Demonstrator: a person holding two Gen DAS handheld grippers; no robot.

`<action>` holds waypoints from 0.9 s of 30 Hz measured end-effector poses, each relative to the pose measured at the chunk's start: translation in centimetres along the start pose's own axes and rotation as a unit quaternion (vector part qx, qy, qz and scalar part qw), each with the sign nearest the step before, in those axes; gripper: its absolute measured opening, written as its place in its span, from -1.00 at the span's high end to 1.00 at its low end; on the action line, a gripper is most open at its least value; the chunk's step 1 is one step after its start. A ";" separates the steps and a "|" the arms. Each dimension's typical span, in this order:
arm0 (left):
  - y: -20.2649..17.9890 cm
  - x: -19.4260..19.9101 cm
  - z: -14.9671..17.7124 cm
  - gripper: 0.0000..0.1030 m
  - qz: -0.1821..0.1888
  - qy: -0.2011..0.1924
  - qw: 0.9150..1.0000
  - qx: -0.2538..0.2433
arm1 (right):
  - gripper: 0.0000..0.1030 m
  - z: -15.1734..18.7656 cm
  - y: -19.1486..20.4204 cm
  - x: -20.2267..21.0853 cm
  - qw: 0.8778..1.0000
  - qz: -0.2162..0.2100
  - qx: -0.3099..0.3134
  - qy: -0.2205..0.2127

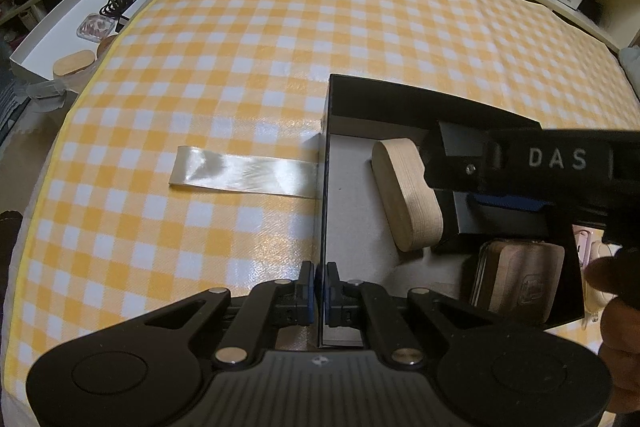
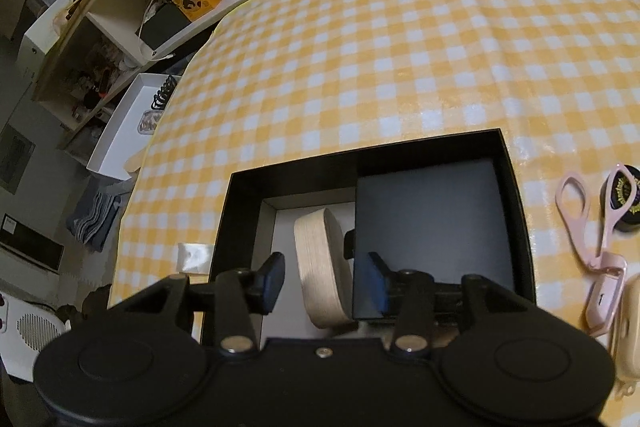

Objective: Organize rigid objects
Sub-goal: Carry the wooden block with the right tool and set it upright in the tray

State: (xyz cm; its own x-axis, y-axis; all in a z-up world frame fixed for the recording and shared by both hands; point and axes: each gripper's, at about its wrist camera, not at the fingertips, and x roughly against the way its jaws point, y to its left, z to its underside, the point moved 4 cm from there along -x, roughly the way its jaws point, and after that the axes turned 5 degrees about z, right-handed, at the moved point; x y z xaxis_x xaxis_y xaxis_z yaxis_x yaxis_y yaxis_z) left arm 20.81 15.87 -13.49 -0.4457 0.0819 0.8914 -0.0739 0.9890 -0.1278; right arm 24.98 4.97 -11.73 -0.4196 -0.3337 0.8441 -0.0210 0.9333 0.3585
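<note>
Wooden oval block [image 2: 320, 267] on edge in black box [image 2: 372, 155], dark case [image 2: 432, 223] alongside; right hand-held gripper [image 2: 326, 281] spread astride; left hand-held gripper [image 1: 319, 293] pinching box wall.

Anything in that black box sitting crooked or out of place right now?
Yes. The oval wooden piece stands on its edge in the black box, leaning against the dark flat box instead of lying flat.

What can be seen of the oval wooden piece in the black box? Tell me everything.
The oval wooden piece is a pale, thick slab with rounded ends and fine grain lines along its edge. It stands on edge, tilted, on the grey floor of the black box, leaning against a dark inner box. The right tongs straddle it, open.
</note>
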 end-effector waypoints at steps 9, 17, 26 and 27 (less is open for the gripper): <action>0.0 -0.1 -0.1 0.91 -0.002 -0.001 1.000 -0.001 | 0.03 0.4 0.3 0.9 1.000 0.001 0.015 0.002; 0.0 -0.1 -0.1 0.91 -0.002 -0.001 1.000 -0.001 | -0.66 0.3 0.4 2.9 0.999 0.012 0.039 -0.016; 0.0 -0.1 -0.1 0.91 -0.003 -0.002 1.000 -0.001 | -1.00 0.1 -0.4 5.6 0.997 0.023 0.062 -0.035; 0.0 -0.1 -0.1 0.91 -0.004 -0.002 1.000 -0.001 | -1.00 0.1 -0.5 5.9 0.997 0.024 0.066 -0.037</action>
State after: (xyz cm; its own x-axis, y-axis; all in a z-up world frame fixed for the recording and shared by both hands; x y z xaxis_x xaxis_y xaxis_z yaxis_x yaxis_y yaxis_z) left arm 20.97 15.90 -13.53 -0.4484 0.0743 0.8907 -0.0748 0.9899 -0.1202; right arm 22.48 2.52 -6.99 -0.4887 -0.2824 0.8255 -0.1166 0.9588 0.2590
